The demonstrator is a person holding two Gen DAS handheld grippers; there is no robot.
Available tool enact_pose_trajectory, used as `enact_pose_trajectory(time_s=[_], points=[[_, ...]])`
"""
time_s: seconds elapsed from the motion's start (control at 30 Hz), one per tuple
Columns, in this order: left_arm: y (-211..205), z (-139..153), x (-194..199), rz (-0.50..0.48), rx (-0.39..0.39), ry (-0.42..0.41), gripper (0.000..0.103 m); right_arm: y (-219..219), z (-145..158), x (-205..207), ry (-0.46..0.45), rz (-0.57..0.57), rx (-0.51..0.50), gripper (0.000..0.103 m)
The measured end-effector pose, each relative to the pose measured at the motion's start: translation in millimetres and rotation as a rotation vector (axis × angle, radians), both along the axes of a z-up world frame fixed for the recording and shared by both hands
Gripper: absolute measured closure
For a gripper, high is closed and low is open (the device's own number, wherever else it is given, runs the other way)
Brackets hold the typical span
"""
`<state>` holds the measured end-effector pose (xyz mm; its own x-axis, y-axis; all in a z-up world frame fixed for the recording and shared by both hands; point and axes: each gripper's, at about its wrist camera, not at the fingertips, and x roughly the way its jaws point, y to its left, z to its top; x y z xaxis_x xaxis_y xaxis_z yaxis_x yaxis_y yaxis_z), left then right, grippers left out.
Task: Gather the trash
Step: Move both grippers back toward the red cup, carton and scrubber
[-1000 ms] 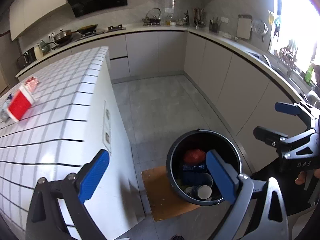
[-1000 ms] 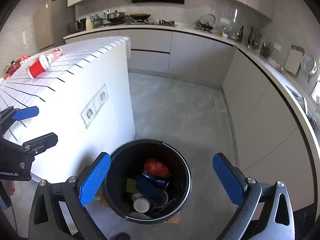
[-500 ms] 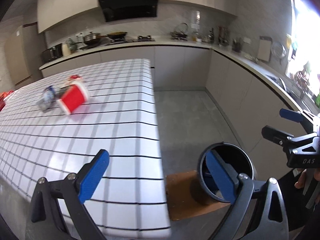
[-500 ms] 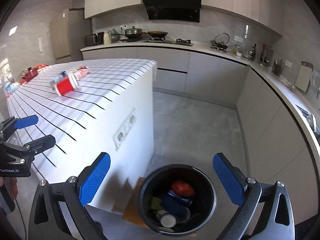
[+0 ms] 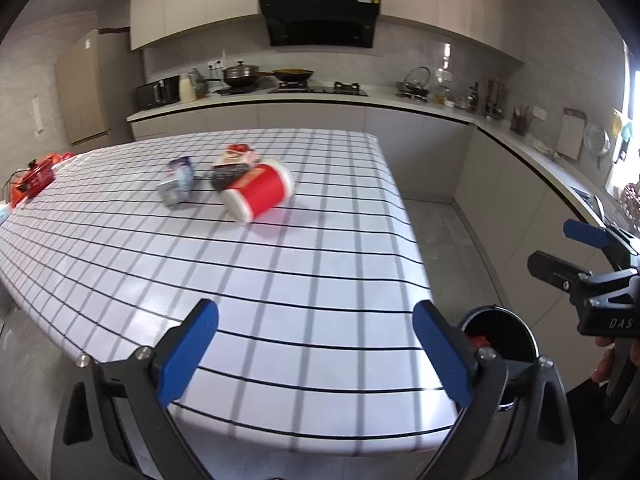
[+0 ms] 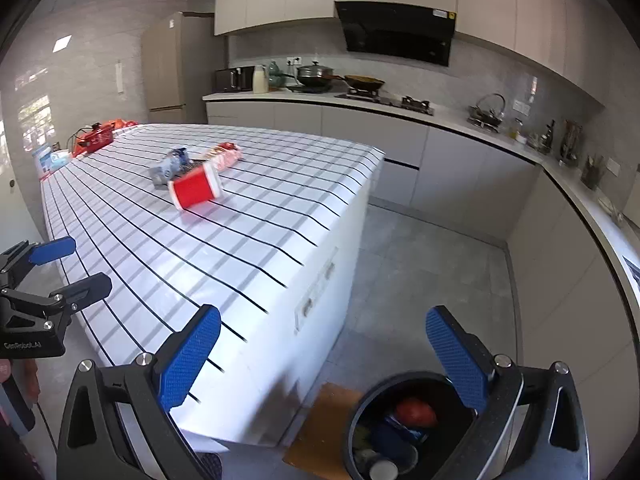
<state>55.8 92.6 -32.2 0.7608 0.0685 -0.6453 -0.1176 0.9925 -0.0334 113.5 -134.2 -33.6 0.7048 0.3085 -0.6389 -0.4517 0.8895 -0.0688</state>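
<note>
A red paper cup [image 5: 259, 193] lies on its side on the white checked island top [image 5: 280, 280], with a blue-grey wrapper [image 5: 176, 186] and a dark and red snack packet [image 5: 234, 162] beside it. The cup [image 6: 195, 191] also shows in the right wrist view. My left gripper [image 5: 316, 356] is open and empty over the island's near edge. My right gripper [image 6: 332, 360] is open and empty above the floor by the black trash bucket [image 6: 404, 432], which holds several pieces of trash. The bucket [image 5: 500, 336] stands on the floor right of the island.
A brown mat [image 6: 320, 424] lies under the bucket. A red item [image 5: 34, 178] sits at the island's far left end. Grey cabinets and a counter with pots [image 5: 240, 74] and a kettle [image 5: 414, 84] run along the back and right walls.
Both grippers have risen and swung left from over the bucket toward the island top. The cup and wrappers now sit nearer the middle of both views. Both stay open.
</note>
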Motion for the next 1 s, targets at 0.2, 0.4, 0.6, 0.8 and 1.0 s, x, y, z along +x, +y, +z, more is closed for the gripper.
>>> enact_pose_trajectory(time_s=[0.2,0.4,0.6,0.8,1.0], points=[[38,-1,-4,0.05,-0.002,-0.001,0.005,42,4,6,-0.004,0.036,-0.002,0.0],[78,-5,-8,0.095,-0.005,0.003,0.005,83,4,11,-0.003,0.069,-0.003,0.0],[129,-10,-5,0.147,-0.009,0.011,0.005,130,3,24,0.004,0.068,0.01,0.0],[177,-18,9,0.174,-0.01,0.024,0.005,180,-8,51,0.053,0.038,0.048,0.0],[214,-27,34,0.173,-0.011,0.039,0.005,235,-19,80,0.065,-0.01,0.069,0.0]])
